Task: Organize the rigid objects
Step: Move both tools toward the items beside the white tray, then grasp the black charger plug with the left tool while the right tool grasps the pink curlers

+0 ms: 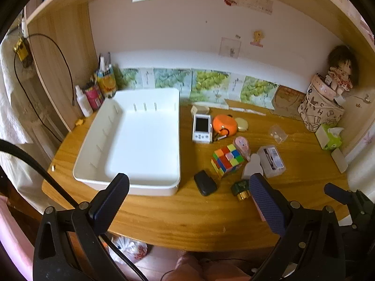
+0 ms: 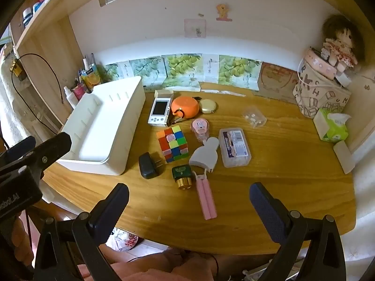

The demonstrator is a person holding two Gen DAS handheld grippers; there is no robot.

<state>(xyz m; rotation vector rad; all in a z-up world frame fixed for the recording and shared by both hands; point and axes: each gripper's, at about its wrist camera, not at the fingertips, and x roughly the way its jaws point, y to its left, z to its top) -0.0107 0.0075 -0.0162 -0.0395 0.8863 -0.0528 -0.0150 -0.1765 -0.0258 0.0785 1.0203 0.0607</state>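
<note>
Two grippers hang over a wooden table (image 2: pixel 269 164) tucked into a desk nook with a white back wall and a row of grape-print cards (image 2: pixel 185 70) propped along it. On the table's left side sits a big white tray (image 1: pixel 131 185), nothing in it. The loose stuff is all out on the wood just right of the tray: a white handheld game console (image 2: pixel 159 112), an orange round pouch (image 2: pixel 185 107), a Rubik's cube (image 2: pixel 174 143), a black charger plug (image 2: pixel 147 165), a green and gold bottle (image 2: pixel 182 175), a pink folded piece (image 2: pixel 206 199) and a clear plastic case (image 2: pixel 234 147). Far right there's a tissue box (image 2: pixel 331 126) and a doll (image 2: pixel 341 44) sitting on a fabric bin.

Left gripper (image 1: pixel 187 187) sits low at the near edge, jaws spread wide, holding nothing. Right gripper (image 2: pixel 187 196) is the same: wide open, empty, above the near edge.

In the left wrist view, the right finger covers most of the pink piece and part of the bottle. Labels on the case and bottle are too blurry to read.
</note>
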